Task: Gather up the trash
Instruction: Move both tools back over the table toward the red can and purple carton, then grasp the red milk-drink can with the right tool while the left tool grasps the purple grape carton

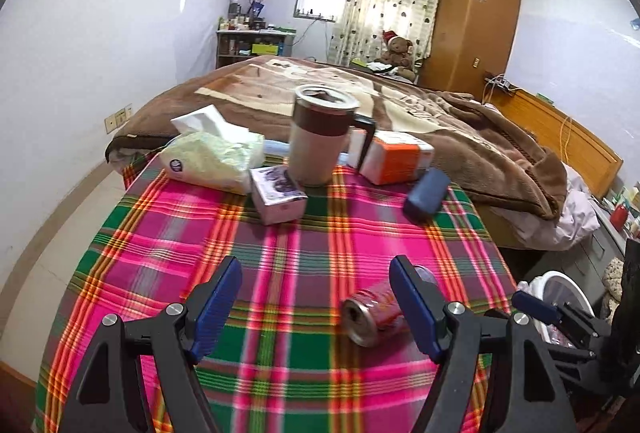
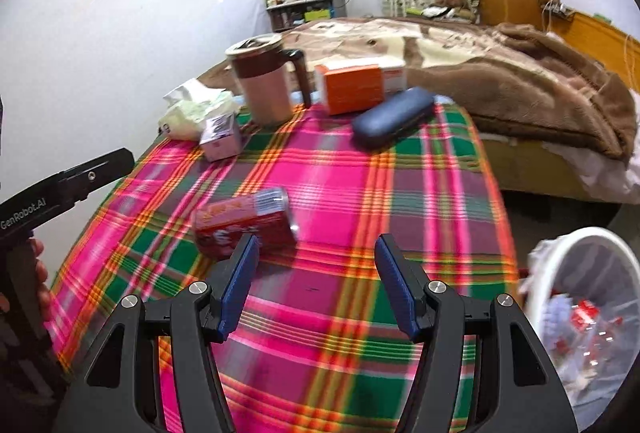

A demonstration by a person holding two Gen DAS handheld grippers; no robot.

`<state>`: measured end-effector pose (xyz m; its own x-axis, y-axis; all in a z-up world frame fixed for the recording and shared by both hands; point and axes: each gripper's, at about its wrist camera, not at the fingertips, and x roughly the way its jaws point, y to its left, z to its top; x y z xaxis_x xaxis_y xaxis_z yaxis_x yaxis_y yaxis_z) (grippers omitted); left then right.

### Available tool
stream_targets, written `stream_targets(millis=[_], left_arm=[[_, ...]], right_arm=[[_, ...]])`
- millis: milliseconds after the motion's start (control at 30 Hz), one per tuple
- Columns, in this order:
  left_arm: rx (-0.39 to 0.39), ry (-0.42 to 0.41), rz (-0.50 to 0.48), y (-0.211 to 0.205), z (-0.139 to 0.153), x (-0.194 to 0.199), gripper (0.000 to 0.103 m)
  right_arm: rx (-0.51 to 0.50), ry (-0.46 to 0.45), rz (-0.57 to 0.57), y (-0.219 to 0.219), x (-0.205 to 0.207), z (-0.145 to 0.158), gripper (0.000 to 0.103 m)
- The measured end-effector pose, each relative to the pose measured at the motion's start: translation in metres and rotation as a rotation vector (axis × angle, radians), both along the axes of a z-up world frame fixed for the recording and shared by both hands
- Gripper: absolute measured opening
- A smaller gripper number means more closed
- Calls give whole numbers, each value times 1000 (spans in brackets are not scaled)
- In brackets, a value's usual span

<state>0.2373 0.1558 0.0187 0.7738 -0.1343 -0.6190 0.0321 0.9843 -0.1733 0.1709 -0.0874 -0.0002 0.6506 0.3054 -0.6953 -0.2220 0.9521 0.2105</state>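
The red drink can (image 2: 245,224) lay on its side on the plaid tablecloth (image 2: 340,177), near the front of the table and apart from the other things. In the left wrist view its open silver end faced the camera and the right finger of the left gripper (image 1: 316,307) hid part of it; the can lay outside those jaws, which stood wide with only cloth between them. In the right wrist view the can sat just beyond the left fingertip of the right gripper (image 2: 316,275), whose jaws were likewise wide and held nothing.

Farther back stood a lidded mug (image 1: 320,137) with a dark handle, upright. A small pale box (image 1: 278,199) sat just in front of it, a soft tissue pack (image 1: 212,157) to its left, an orange and white carton (image 1: 394,157) to its right, and a dark blue case (image 2: 394,117) lay flat beside the carton.

Off the table's right edge stood a white waste bin (image 2: 588,309) with crumpled rubbish inside. Behind the table lay a bed under a brown blanket (image 1: 460,129)
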Motion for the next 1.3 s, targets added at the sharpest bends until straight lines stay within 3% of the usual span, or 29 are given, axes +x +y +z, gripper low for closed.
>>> stream_targets(millis=[367,467,567,967,1100,1300], left_arm=[[44,8,38,35,-13,18,76],[21,25,44,46,-16,23,76],[29,28,56,55,-18,28,76],[26,54,65,68,-26,54,76],[-23,79,44,67,-32,69,76],[-36,113,33,55,-44,98,76]], right_arm=[[53,92,-19,43,31,-18,62],[88,132,-41,49,43,-25,73],[86,123,-48,56,50,-25,73],[-11,169,13,93,53,-47,73],[-70,155,22,90,42,-49,73],[-95,135,26,81,48,-48,73]])
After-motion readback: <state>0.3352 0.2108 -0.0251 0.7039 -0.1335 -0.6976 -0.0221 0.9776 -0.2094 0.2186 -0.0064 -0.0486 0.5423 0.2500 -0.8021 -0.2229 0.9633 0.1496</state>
